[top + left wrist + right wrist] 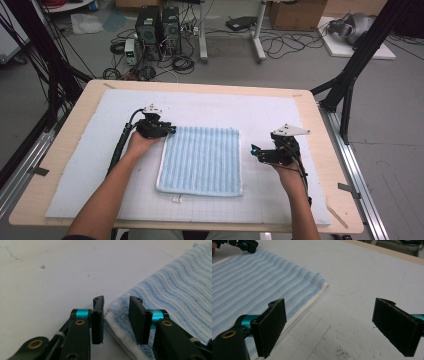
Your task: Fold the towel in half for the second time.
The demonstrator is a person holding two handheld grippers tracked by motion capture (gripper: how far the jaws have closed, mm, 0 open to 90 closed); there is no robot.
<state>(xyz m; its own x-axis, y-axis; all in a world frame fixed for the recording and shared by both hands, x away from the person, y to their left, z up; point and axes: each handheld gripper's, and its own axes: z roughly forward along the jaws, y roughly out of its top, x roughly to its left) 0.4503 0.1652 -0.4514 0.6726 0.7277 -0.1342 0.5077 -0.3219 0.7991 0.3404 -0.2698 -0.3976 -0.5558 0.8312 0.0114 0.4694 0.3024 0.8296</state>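
A blue-and-white striped towel [200,160] lies flat, folded, in the middle of the white mat. My left gripper [169,131] sits low at the towel's far left corner. In the left gripper view the towel's [175,290] white-edged corner lies between the narrowed jaws of that gripper [116,310], and a gap still shows beside the pads. My right gripper [256,152] hovers just right of the towel's right edge. Its jaws [329,325] stand wide apart over bare mat, with the towel [249,277] to their left and the left gripper [242,244] far off.
The white foam mat [260,110] covers most of the wooden table [65,145]. A small tag [176,199] pokes out at the towel's near edge. Black frame legs [350,75], computers and cables stand on the floor beyond the table.
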